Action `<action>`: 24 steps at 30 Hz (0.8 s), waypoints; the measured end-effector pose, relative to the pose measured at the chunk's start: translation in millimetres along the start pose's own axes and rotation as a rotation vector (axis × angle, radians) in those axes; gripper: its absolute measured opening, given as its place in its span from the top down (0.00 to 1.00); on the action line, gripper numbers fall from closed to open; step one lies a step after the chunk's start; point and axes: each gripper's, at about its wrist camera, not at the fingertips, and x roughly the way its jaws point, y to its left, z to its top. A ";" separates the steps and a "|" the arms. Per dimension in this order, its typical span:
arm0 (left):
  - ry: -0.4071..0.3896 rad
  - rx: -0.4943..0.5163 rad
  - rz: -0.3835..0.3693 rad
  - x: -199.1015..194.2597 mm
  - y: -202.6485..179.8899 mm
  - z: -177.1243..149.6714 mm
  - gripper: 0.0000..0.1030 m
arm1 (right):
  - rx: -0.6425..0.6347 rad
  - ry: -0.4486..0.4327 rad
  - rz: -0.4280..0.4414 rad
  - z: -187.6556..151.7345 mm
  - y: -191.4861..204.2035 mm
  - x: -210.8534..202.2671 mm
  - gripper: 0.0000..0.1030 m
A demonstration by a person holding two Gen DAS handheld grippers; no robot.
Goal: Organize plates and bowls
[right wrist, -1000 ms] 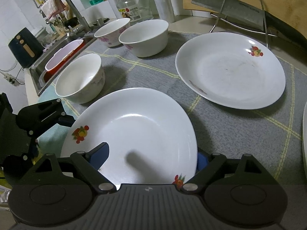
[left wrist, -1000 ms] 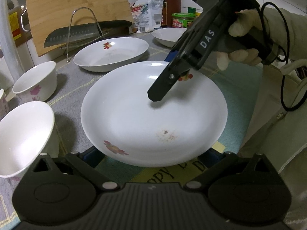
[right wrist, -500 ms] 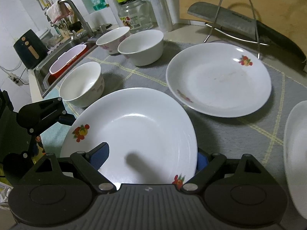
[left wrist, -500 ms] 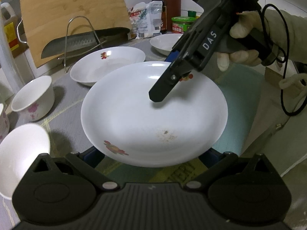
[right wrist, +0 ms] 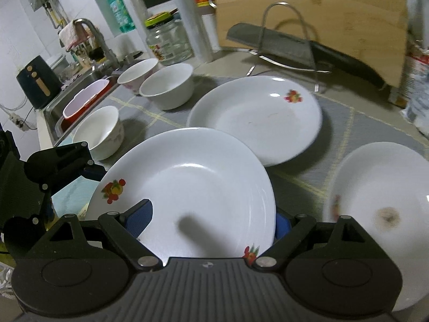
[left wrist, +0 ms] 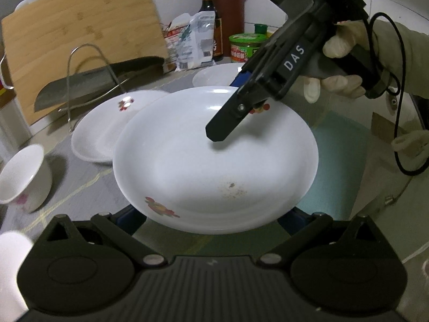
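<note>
A white plate (left wrist: 201, 166) with fruit prints hangs above the mat, carried between both grippers. My left gripper (left wrist: 209, 214) has its wide-set fingers under the plate's near rim, their blue pads mostly hidden by it. My right gripper (left wrist: 228, 112) straddles the far rim, with one finger inside the plate and a blue pad behind the edge. In the right wrist view the plate (right wrist: 193, 187) fills the space between the right gripper (right wrist: 211, 220) fingers, and the left gripper (right wrist: 91, 171) touches its left edge. A second plate (right wrist: 254, 118) lies just beyond, and a stained third plate (right wrist: 380, 204) lies at right.
Three white bowls (right wrist: 166, 86) (right wrist: 99, 131) (right wrist: 136, 73) stand left of the plates, near a sink (right wrist: 80, 102). A cleaver on a wire rack (left wrist: 88, 86) and a wooden board (left wrist: 85, 32) stand behind. Bottles and jars (left wrist: 246, 48) line the back. A gloved hand (left wrist: 340, 80) holds the right gripper.
Both grippers have risen and moved together with the plate toward the second plate, whose near edge it now overlaps. The bowls have slid toward the left edge of the left wrist view.
</note>
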 end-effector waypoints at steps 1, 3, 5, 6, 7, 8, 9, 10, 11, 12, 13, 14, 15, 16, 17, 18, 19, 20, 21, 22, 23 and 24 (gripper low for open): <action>-0.002 0.002 -0.003 3.1 -1.8 3.7 0.01 | 0.003 -0.004 -0.003 -0.8 -3.9 -3.2 0.10; -0.004 0.010 -0.007 9.4 -6.0 10.8 0.01 | 0.010 -0.011 -0.009 -3.1 -13.5 -10.3 0.10; -0.005 0.022 -0.010 16.4 -11.0 18.7 0.01 | 0.013 -0.014 -0.019 -4.7 -22.2 -16.1 0.10; -0.007 0.027 -0.012 19.8 -13.1 22.5 0.01 | 0.015 -0.017 -0.023 -5.8 -27.1 -19.2 0.10; -0.008 0.031 -0.015 23.3 -14.8 26.4 0.01 | 0.018 -0.020 -0.027 -6.1 -31.1 -21.7 0.10; -0.009 0.035 -0.019 26.9 -17.0 30.2 0.01 | 0.024 -0.025 -0.030 -7.0 -36.3 -25.1 0.10; -0.012 0.039 -0.021 30.3 -19.0 33.8 0.01 | 0.028 -0.029 -0.033 -7.9 -40.9 -28.3 0.10; -0.014 0.043 -0.024 33.8 -21.4 37.3 0.01 | 0.030 -0.033 -0.037 -9.0 -44.0 -30.8 0.10; -0.016 0.048 -0.028 38.2 -24.0 41.7 0.01 | 0.034 -0.037 -0.043 -10.2 -48.9 -34.3 0.10; -0.018 0.052 -0.030 41.1 -26.1 44.7 0.01 | 0.039 -0.041 -0.048 -11.5 -53.8 -37.7 0.10; -0.019 0.058 -0.032 44.4 -28.6 48.1 0.01 | 0.041 -0.044 -0.054 -12.9 -57.8 -40.2 0.10; -0.021 0.063 -0.035 47.1 -30.8 50.7 0.01 | 0.047 -0.048 -0.061 -14.6 -63.0 -43.9 0.10; -0.023 0.067 -0.038 50.6 -32.9 54.1 0.01 | 0.051 -0.052 -0.066 -15.8 -67.3 -46.5 0.10; -0.025 0.071 -0.042 54.3 -35.0 57.5 0.01 | 0.055 -0.055 -0.072 -16.8 -71.2 -48.6 0.10; -0.026 0.074 -0.045 57.9 -36.8 60.7 0.01 | 0.059 -0.057 -0.077 -17.6 -75.1 -50.7 0.10; -0.028 0.077 -0.049 61.5 -38.5 63.9 0.01 | 0.064 -0.061 -0.082 -18.5 -79.6 -52.9 0.10; -0.029 0.080 -0.052 65.7 -40.2 67.9 0.01 | 0.067 -0.063 -0.087 -19.5 -83.8 -54.9 0.10; -0.029 0.083 -0.055 69.0 -42.1 70.8 0.01 | 0.070 -0.065 -0.092 -20.2 -87.7 -56.5 0.10; -0.031 0.086 -0.058 72.4 -43.8 73.7 0.01 | 0.073 -0.068 -0.097 -21.0 -91.6 -58.2 0.10; -0.031 0.088 -0.061 75.8 -45.3 76.4 0.01 | 0.075 -0.070 -0.101 -21.7 -94.9 -59.8 0.10; -0.032 0.090 -0.065 78.8 -46.4 78.7 0.01 | 0.077 -0.071 -0.107 -22.1 -98.6 -60.9 0.10; -0.032 0.090 -0.068 82.1 -47.7 81.3 0.01 | 0.080 -0.072 -0.112 -22.5 -102.6 -61.9 0.10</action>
